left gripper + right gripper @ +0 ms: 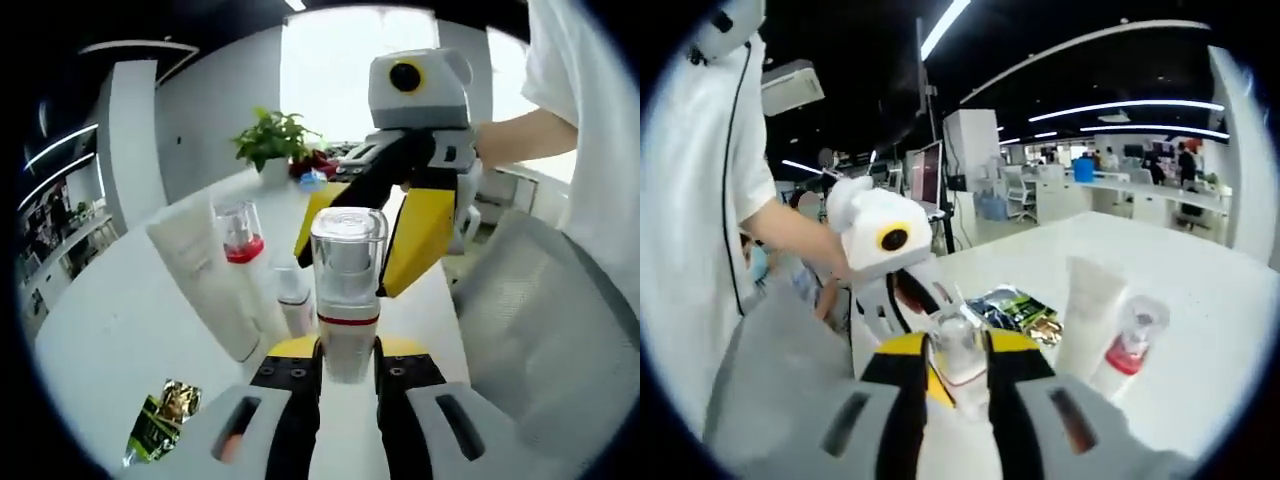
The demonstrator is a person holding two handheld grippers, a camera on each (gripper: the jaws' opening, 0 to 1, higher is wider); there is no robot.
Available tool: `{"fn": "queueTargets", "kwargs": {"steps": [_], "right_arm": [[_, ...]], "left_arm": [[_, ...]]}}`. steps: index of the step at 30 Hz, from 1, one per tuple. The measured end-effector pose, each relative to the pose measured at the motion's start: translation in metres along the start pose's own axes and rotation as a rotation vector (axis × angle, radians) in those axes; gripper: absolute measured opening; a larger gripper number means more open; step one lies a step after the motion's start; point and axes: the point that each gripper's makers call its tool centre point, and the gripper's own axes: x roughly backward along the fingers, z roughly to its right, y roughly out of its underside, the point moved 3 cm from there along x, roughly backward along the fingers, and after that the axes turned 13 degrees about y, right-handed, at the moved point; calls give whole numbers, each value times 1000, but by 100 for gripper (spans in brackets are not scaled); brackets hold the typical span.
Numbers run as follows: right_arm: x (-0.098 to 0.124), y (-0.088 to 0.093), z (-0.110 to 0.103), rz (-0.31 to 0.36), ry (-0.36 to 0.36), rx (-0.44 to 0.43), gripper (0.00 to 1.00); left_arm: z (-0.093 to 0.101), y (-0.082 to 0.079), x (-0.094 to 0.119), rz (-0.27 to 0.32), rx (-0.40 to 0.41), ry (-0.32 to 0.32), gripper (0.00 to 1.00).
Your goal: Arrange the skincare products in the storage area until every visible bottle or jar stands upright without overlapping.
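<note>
**Bottle held between both grippers above white surface**

Surface [130,330], white and wide, carries the skincare things; it shows again in the right gripper view [1220,330]. A grey chair [540,330] stands just beside its edge, and a person in a white shirt [585,130] stands behind the chair, one arm reaching to the right gripper.

In the left gripper view, the left gripper [347,372] has its fingers closed narrow on the bottle [347,290], a clear upright bottle with a red band low on its body. The right gripper [375,240] comes in from behind with its yellow fingers either side of the bottle's clear cap; whether they press it I cannot tell.

In the right gripper view, the right gripper [958,385] has its fingers narrow about the same bottle [958,360], with the left gripper [902,300] just beyond it.

A white tube [205,275] stands cap-down left of the held bottle, just beside a pump bottle [240,245] with a clear cap and red collar. A small white bottle [294,300] stands between those and the held one. The tube [1088,315] and pump bottle [1130,345] stand side by side in the right gripper view.

A green sachet [162,420] lies flat near the surface's edge, also seen [1015,310] beyond the grippers. A potted plant [272,140] stands at the far end.
</note>
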Motion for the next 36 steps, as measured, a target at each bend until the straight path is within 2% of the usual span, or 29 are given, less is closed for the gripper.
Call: {"fn": "queueTargets", "kwargs": {"steps": [10, 16, 24, 29, 36], "right_arm": [[-12, 34, 10, -74, 105, -26, 22], [-15, 44, 12, -101, 130, -35, 23], [-20, 50, 15, -119, 154, -39, 23], [-22, 51, 17, -121, 167, -36, 25], [-14, 52, 17, -128, 192, -34, 34]], "left_arm": [[-12, 26, -21, -39, -21, 53, 16], [-17, 39, -28, -47, -21, 74, 16], [-22, 45, -31, -42, -21, 75, 16], [-26, 44, -32, -16, -9, 79, 17], [-32, 40, -34, -3, -12, 75, 17]]}}
